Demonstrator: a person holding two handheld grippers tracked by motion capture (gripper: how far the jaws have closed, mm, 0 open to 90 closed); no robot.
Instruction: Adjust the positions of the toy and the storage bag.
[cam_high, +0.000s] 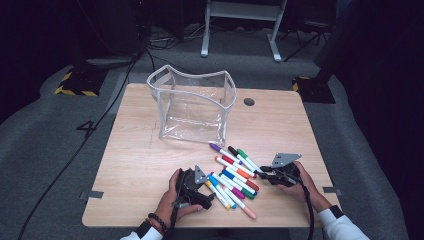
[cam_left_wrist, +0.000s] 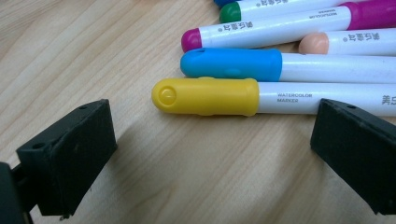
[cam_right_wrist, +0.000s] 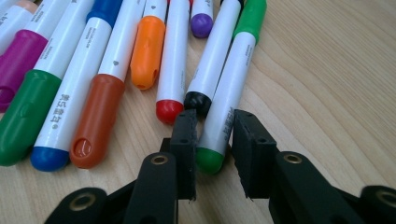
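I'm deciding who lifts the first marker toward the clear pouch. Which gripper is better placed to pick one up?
The right gripper. Its jaws already straddle the end of the green marker, close on both sides. The left gripper stands wide open, short of the yellow marker, with nothing between its jaws.

green marker (cam_right_wrist: 232, 93) flat on table

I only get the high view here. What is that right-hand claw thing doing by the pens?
Observer: The right gripper has its jaws on either side of the green marker, near its end. I cannot tell whether they squeeze it.
Operator: And the left one?
Observer: The left gripper is wide open, with nothing between its jaws.
Operator: What's nearest to it?
Observer: The yellow marker, printed "WATERCOLOR MARKER".
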